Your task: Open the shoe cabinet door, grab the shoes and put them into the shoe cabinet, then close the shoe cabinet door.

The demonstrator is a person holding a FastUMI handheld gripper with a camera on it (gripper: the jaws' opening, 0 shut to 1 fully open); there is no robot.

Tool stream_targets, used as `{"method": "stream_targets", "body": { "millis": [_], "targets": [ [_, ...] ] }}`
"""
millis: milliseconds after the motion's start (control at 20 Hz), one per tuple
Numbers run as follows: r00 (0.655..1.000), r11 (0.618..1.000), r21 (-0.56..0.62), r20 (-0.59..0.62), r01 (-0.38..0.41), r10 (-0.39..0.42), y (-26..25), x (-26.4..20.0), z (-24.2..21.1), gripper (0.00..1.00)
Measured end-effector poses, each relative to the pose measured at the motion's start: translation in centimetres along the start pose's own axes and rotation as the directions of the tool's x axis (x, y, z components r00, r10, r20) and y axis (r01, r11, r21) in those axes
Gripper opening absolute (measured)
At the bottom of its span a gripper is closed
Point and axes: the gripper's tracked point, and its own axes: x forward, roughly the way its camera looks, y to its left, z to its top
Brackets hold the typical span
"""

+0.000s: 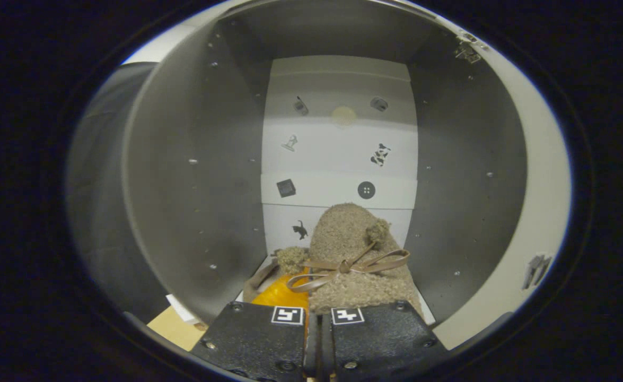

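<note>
Fuzzy beige bouclé slipper [351,254] with a flat ribbon bow [349,266] sits just ahead of the gripper [317,318], inside the grey-walled shoe cabinet [184,175]. Its fingers are nearly together, pinching the slipper's heel edge between them.

The gripper [319,318] is being seen at the bottom centre of the frame, pointed straight ahead. Its two fingers [258,339] are being held nearly together, side by side, with only a thin slit left between them.
</note>
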Motion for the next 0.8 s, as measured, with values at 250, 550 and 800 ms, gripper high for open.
{"method": "stream_targets", "body": {
  "millis": [250, 550, 800],
  "targets": [
    [0.997, 0.997, 0.07, -0.073, 0.033, -0.028, -2.5, 7.8, -1.9, 0.06],
    [0.98, 0.983, 0.159, -0.189, 0.087, -0.057, -3.9, 12.8, -6.3, 0.07],
    [0.949, 0.985, 0.143, -0.312, 0.097, -0.048, -3.3, 14.3, -8.0, 0.12]
  ]
}}
